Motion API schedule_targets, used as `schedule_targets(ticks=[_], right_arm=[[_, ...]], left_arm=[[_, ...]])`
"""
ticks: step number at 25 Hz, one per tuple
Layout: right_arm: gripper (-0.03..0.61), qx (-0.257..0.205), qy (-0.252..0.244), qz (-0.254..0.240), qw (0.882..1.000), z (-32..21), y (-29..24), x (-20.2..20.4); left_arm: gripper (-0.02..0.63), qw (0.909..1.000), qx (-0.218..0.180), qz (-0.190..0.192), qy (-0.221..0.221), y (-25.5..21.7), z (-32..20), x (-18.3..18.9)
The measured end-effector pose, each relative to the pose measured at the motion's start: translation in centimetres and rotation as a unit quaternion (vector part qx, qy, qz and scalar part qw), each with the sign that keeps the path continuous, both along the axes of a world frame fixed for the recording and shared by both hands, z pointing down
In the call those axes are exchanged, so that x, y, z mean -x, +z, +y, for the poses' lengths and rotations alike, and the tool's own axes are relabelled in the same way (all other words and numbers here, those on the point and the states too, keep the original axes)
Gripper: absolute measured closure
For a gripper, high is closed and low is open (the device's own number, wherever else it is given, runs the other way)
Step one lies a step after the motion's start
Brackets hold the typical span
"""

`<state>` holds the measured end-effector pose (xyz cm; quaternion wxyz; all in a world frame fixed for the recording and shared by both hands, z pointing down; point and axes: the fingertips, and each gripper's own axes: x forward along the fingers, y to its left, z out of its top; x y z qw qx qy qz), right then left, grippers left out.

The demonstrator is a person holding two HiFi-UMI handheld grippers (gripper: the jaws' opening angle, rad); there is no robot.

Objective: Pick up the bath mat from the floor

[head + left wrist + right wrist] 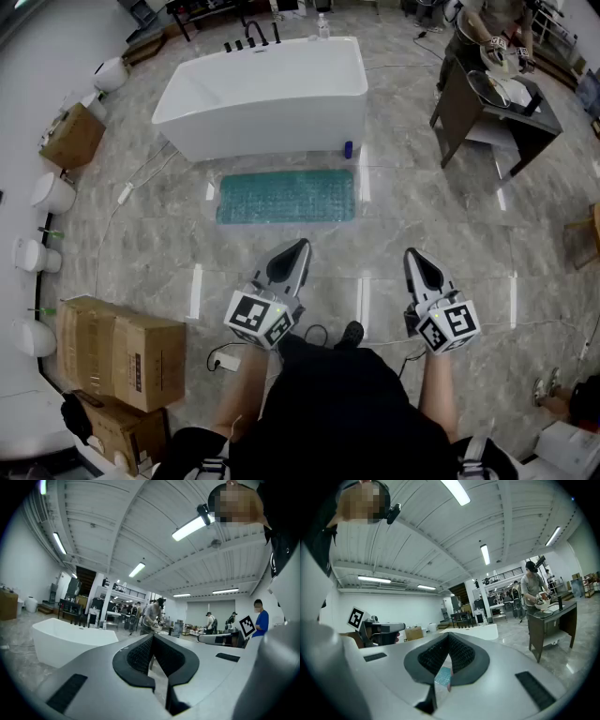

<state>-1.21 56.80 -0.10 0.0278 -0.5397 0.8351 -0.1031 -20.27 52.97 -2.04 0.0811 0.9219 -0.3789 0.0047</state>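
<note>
Just in front of the smooth, glossy white rectangular bathtub (267, 94) lies the teal, bumpy-textured rectangular bath mat (286, 196). It is flat on the polished grey marble-patterned floor (450, 225), with its long edge parallel to the tub's side. Closed brown cardboard boxes (122, 352) stand stacked at the left. The grey plastic left gripper (298, 246) and right gripper (412, 253) are held low by the person's waist, side by side, and point toward the mat, well short of it. Each gripper's dark, ribbed pads meet at the tips, and neither grips anything.
</note>
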Motion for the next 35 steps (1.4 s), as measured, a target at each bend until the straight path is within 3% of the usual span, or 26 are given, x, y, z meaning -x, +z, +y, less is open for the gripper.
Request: schedule_targets(ticks=[7, 13, 21, 26, 35], right_arm=[[0.565, -0.002, 0.009, -0.011, 1.000, 0.3, 0.3, -1.2], [0.565, -0.004, 0.051, -0.035, 0.998, -0.2, 0.2, -5.1], [0.565, 0.037, 0.042, -0.057, 0.997, -3.3, 2.7, -7.2], [0.565, 0.045, 0.033, -0.053, 0.997, -8.0, 4.0, -5.9], [0.565, 0.042, 0.035, -0.044, 0.998, -22.4, 1.9, -5.4]], left_arm=[[0.609, 1.0000, 0.001, -0.005, 0.000, 0.2, 0.3, -1.3], [0.609, 0.9999, 0.001, -0.011, -0.003, 0.4, 0.3, -3.4], [0.609, 0.9995, 0.020, -0.021, -0.008, 1.6, -2.6, -4.7], [0.609, 0.9995, 0.020, -0.025, -0.005, 3.2, -7.7, -4.3], [0.609, 0.9999, 0.008, 0.006, 0.004, 2.4, -23.9, -5.4]])
